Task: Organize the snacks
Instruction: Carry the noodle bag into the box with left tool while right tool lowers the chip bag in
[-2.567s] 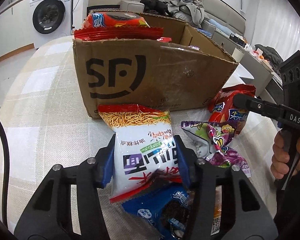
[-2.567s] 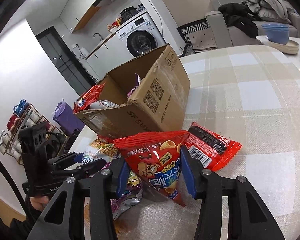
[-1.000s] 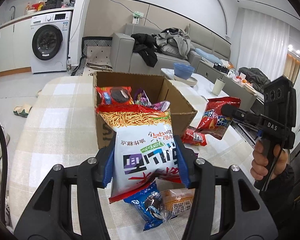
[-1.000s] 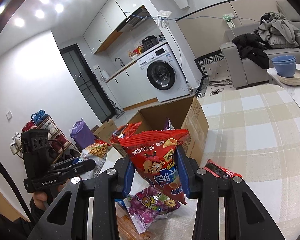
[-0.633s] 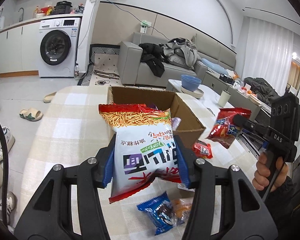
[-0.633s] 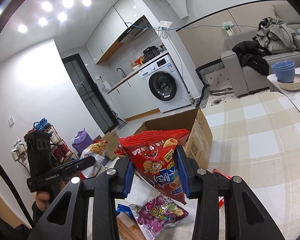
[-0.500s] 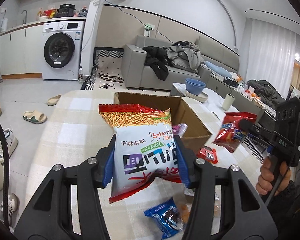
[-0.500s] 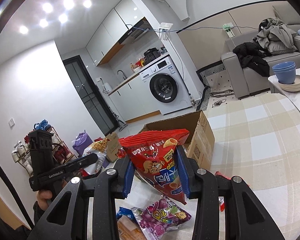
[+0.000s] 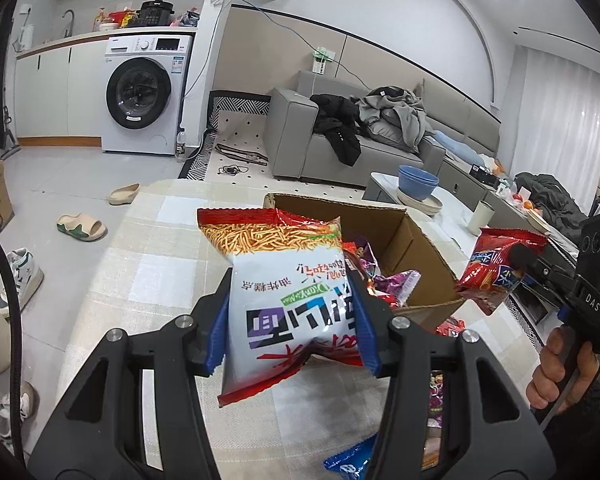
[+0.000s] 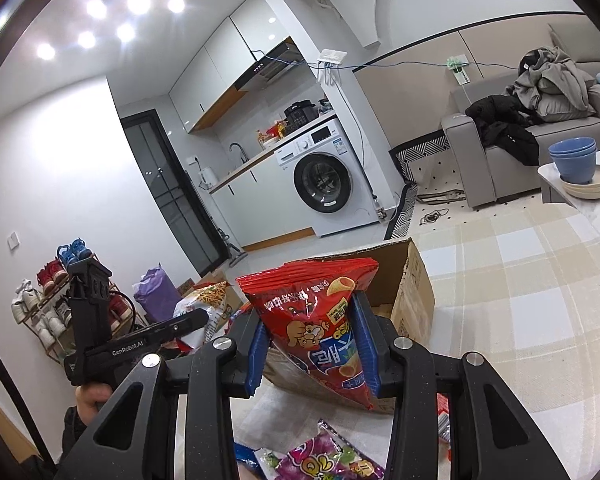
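While both grippers hang above the checked table [image 9: 148, 264], left gripper [image 9: 294, 320] clamps a white noodle-snack bag [image 9: 284, 280], right gripper [image 10: 312, 344] clamps a red chip bag [image 10: 320, 320]. Open cardboard box [image 9: 416, 248] sits mid-table; loose packets [image 10: 328, 460] lie near its front edge.

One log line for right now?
left gripper: shut on noodle snack bag | right gripper: shut on red chip bag | both above box

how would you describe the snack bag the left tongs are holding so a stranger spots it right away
Find the open cardboard box on the checked table. Just before it, the left tongs grip a white bag, its top band picturing orange fried sticks. The right tongs' bag is red all over.
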The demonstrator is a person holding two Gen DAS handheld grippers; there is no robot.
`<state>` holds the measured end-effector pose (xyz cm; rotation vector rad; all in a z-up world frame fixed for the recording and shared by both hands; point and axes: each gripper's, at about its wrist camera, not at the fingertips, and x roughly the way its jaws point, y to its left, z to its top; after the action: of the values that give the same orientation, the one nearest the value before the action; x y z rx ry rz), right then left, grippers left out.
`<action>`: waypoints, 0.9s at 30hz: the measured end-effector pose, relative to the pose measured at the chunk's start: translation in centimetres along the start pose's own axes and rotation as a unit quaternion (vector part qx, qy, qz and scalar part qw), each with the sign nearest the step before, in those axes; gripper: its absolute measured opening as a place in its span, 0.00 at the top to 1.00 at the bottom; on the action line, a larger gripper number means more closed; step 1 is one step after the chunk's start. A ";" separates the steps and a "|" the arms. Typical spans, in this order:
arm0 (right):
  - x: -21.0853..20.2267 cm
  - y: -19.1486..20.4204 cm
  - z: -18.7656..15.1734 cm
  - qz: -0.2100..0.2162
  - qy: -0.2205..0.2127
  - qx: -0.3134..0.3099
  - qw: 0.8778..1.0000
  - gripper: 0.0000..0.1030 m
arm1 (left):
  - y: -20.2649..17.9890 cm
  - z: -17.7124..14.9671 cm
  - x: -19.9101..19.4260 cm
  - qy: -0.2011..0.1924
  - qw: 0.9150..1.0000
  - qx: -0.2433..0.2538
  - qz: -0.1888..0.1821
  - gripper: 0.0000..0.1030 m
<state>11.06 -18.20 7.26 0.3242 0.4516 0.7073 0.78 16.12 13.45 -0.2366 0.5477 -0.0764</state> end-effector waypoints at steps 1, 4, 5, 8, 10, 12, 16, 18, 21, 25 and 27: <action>0.3 0.0 0.0 -0.002 0.000 -0.001 1.000 0.62 | 0.2 0.1 0.5 0.001 1.000 -0.001 0.002 0.53; 0.7 0.0 0.1 -0.006 -0.002 -0.005 1.000 0.62 | 0.5 0.6 2.2 0.003 1.000 -0.006 0.002 0.53; 0.9 0.0 0.2 -0.008 -0.003 -0.005 1.000 0.62 | 0.7 0.9 2.6 0.003 1.000 -0.008 0.003 0.53; 1.1 -0.1 0.4 -0.015 -0.010 -0.007 1.000 0.62 | 0.7 1.4 4.5 0.006 1.000 -0.014 0.007 0.53; 1.2 -0.2 0.5 -0.018 -0.016 -0.009 1.000 0.62 | 0.6 1.5 5.9 0.008 1.000 -0.014 0.011 0.53; 1.5 -0.3 0.6 -0.021 -0.016 -0.011 1.000 0.62 | 0.5 1.6 6.7 0.010 1.000 -0.013 0.013 0.53; 2.3 -0.2 0.6 -0.026 -0.010 -0.018 0.999 0.62 | -0.3 1.9 9.1 0.012 1.000 -0.003 0.016 0.53; 2.9 -0.1 0.6 -0.026 -0.004 -0.020 0.999 0.62 | -1.1 2.0 10.0 0.012 1.000 0.007 0.016 0.53; 3.6 0.0 0.6 -0.026 0.001 -0.023 0.999 0.62 | -1.9 2.4 11.1 0.013 1.000 0.016 0.015 0.53; 4.3 0.1 0.4 -0.027 0.008 -0.027 0.999 0.63 | -2.9 3.0 12.8 0.019 1.000 0.021 0.012 0.53; 4.6 0.1 0.4 -0.027 0.011 -0.028 0.999 0.63 | -3.5 3.0 13.6 0.024 0.999 0.024 0.005 0.53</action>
<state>14.29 -15.07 6.29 0.2511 0.4598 0.6699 13.89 11.47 9.89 -0.1857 0.5940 -0.0857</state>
